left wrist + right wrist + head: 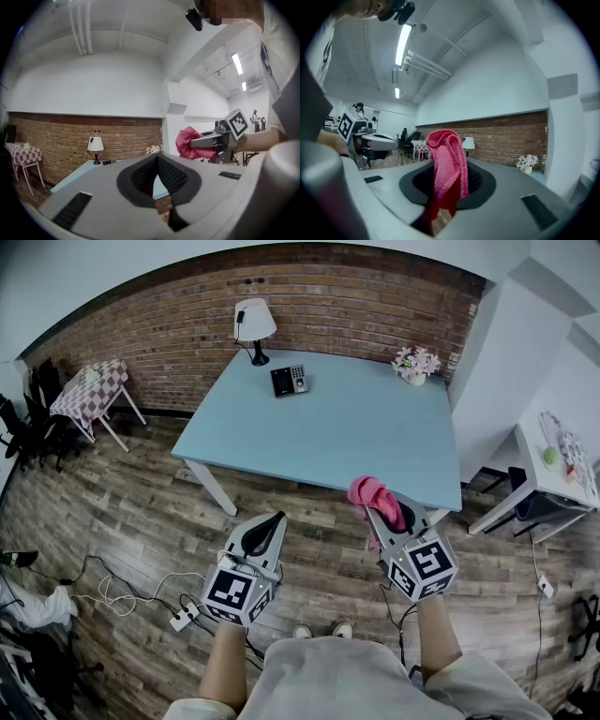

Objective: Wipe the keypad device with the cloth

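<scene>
The dark keypad device (290, 380) lies at the far left part of the light blue table (347, 442), next to the lamp; in the left gripper view the keypad device (109, 162) shows as a small dark shape. My right gripper (373, 505) is shut on a pink cloth (377, 500), held over the table's near right edge. The pink cloth (447, 168) stands up between the shut jaws. My left gripper (275, 519) hangs over the floor in front of the table, shut, with nothing in it. The left gripper (156, 161) points toward the table.
A white lamp (253, 327) and a small flowerpot (415, 364) stand at the table's far edge. A brick wall runs behind. A checkered side table (90, 390) is at the left, a white table (560, 465) at the right. Cables and a power strip (182, 618) lie on the wooden floor.
</scene>
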`<state>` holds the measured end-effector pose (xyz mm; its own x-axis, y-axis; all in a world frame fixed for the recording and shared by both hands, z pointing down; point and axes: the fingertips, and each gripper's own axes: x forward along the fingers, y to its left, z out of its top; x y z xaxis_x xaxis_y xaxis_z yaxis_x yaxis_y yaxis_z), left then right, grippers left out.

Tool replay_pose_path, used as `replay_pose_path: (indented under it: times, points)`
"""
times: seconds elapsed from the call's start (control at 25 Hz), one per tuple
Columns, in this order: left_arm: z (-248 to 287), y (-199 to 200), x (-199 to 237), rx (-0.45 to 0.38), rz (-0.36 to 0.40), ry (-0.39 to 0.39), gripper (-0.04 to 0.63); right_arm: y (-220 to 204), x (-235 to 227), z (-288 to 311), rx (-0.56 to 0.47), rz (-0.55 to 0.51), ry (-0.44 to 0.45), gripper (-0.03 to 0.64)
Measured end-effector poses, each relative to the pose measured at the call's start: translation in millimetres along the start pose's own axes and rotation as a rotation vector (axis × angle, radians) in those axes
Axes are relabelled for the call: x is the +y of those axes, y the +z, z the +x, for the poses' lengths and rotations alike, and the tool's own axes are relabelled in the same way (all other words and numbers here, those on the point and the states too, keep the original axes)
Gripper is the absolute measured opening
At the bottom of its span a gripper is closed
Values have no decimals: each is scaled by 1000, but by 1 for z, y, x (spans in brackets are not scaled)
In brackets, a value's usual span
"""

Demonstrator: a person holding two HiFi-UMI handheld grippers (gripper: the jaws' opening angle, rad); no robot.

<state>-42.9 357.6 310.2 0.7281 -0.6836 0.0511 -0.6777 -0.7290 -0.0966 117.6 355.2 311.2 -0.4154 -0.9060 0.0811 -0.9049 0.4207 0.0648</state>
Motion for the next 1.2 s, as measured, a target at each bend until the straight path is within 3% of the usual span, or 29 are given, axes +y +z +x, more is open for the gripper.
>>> replay_pose_path:
  times: [0.32,0.56,1.0,1.2]
  points:
    - [9,-4,2,14,-15,20,14,3,-1,3,-19,-19,42,89]
    - [10,-3,4,17,-30,51,14,3,2,2,0,-107,61,89]
    - [11,-12,4,54,-35,188,14,-8,-26,-9,44,-6,65,112]
    - [13,-18,3,80,-57,231,14,-7,-39,-11,52,-18,67,107]
